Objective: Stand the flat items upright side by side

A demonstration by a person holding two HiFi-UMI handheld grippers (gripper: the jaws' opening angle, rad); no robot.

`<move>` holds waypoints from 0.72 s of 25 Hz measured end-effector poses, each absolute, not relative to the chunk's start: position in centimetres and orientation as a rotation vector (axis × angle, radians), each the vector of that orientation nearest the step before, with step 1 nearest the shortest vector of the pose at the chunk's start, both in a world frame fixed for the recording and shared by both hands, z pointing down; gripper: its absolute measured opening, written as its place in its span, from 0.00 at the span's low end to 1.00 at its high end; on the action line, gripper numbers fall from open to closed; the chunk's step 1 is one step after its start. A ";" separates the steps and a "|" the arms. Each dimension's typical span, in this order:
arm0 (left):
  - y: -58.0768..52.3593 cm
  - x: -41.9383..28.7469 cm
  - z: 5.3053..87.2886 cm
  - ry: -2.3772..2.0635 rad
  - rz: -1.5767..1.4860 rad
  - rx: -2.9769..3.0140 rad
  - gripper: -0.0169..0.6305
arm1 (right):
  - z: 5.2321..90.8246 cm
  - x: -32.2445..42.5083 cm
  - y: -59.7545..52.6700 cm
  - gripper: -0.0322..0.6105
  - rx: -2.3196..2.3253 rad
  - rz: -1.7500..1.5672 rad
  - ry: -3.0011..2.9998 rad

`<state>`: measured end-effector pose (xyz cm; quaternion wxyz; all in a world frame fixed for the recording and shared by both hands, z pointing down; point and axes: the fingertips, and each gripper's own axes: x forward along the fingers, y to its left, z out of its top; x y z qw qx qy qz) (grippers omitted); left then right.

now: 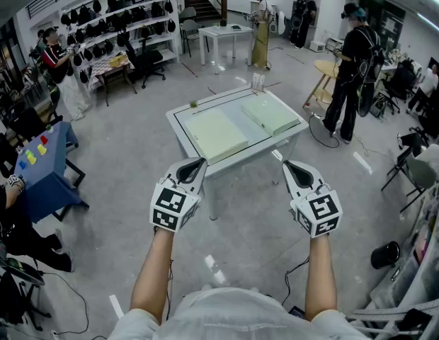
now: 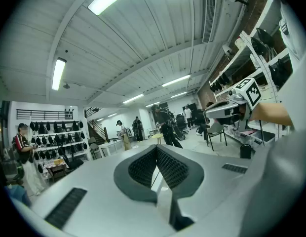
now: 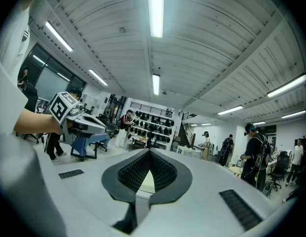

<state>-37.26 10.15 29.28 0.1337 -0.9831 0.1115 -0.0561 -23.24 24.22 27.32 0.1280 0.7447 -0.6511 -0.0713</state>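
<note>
Grippers: your left gripper (image 1: 197, 164) and right gripper (image 1: 290, 166) are closed, empty, low in frame.
Items: two flat items (image 1: 216, 134) lie on the bench (image 1: 178, 122), frame centre, well apart from both grippers.
Risk: closed jaws would likely shove an item off the edge; open them first.

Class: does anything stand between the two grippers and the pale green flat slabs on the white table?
Nothing visible does. The left gripper and right gripper, both shut and empty, hang short of the white square table; only grey floor separates them from its two pale green flat slabs.
</note>
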 end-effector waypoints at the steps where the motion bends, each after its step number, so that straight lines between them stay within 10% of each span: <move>1: 10.4 -37.2 29.2 0.322 -0.156 -2.849 0.05 | 27.3 -23.2 24.3 0.09 2.173 -0.210 -1.899; 13: 13.9 -34.4 30.2 0.322 -0.151 -2.911 0.06 | 27.2 -20.1 27.3 0.10 2.234 -0.182 -2.008; 18: 15.6 -32.4 31.4 0.341 -0.190 -2.930 0.18 | 29.0 -17.8 28.6 0.26 2.192 -0.079 -2.051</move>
